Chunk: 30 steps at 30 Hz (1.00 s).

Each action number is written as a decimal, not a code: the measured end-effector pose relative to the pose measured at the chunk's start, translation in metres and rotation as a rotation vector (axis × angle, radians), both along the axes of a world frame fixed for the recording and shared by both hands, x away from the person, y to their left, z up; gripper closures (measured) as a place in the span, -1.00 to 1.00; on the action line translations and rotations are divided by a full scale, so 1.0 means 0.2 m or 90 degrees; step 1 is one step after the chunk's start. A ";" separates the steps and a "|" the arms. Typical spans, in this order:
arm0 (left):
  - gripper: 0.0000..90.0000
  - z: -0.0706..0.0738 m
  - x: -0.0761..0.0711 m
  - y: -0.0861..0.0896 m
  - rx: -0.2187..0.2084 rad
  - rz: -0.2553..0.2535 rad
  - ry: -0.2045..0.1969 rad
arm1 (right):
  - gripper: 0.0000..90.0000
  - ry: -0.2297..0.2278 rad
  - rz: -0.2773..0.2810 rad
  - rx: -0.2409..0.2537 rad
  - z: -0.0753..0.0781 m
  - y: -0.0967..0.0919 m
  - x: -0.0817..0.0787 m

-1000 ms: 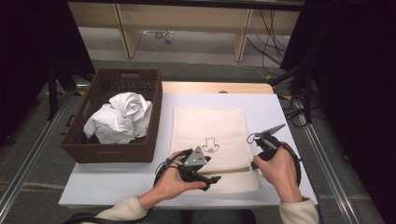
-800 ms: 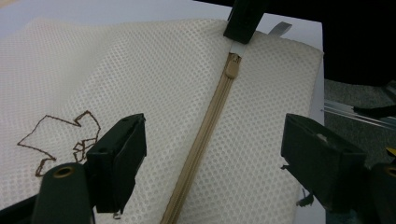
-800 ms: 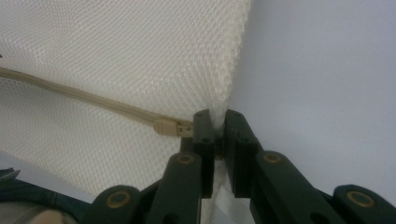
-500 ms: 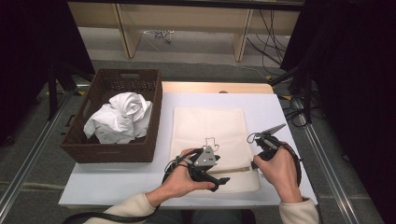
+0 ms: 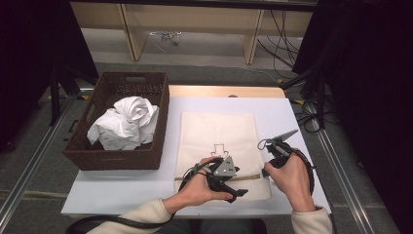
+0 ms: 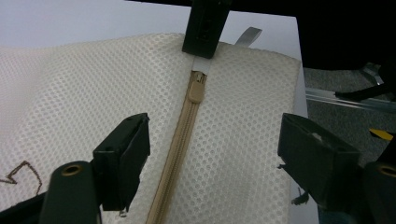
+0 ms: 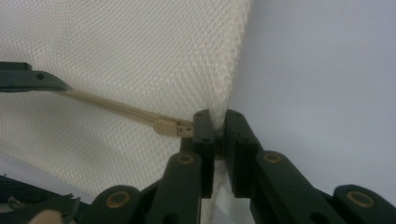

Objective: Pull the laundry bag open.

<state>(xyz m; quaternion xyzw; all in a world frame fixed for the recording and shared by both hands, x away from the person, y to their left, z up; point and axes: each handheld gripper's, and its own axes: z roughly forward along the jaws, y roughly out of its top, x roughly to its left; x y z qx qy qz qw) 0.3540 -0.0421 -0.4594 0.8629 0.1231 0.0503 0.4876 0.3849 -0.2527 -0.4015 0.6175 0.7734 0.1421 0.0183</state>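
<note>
Two tools at lower centre of the high view: right tool [image 7: 215, 135] pinches the cream mesh zip bag's [image 5: 216, 131] edge on the white bench [image 5: 117, 187]; left tool [image 6: 210, 154] gapes, empty, astride the beige zipper [image 6: 180, 140]. Bag light, limp; grab the pull [image 6: 196, 86].

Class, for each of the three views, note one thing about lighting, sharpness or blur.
High view: table brightly lit, surroundings fall to black. Left gripper view: mesh bag and zip pull sharp, near jaws softer. Right gripper view: soft overall, the jaws up close blurred, bag edge hazy.
</note>
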 end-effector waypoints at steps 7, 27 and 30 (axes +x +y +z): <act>-0.40 0.01 0.01 -0.05 0.000 -0.006 0.001 | 0.88 0.007 -0.010 0.002 0.01 0.00 0.00; -0.16 -0.05 0.06 -0.18 -0.009 -0.019 0.038 | 0.88 0.027 -0.026 0.003 0.02 0.01 -0.01; -0.13 -0.05 0.06 -0.20 -0.018 -0.021 0.053 | 0.88 0.026 -0.027 0.004 0.02 0.01 -0.01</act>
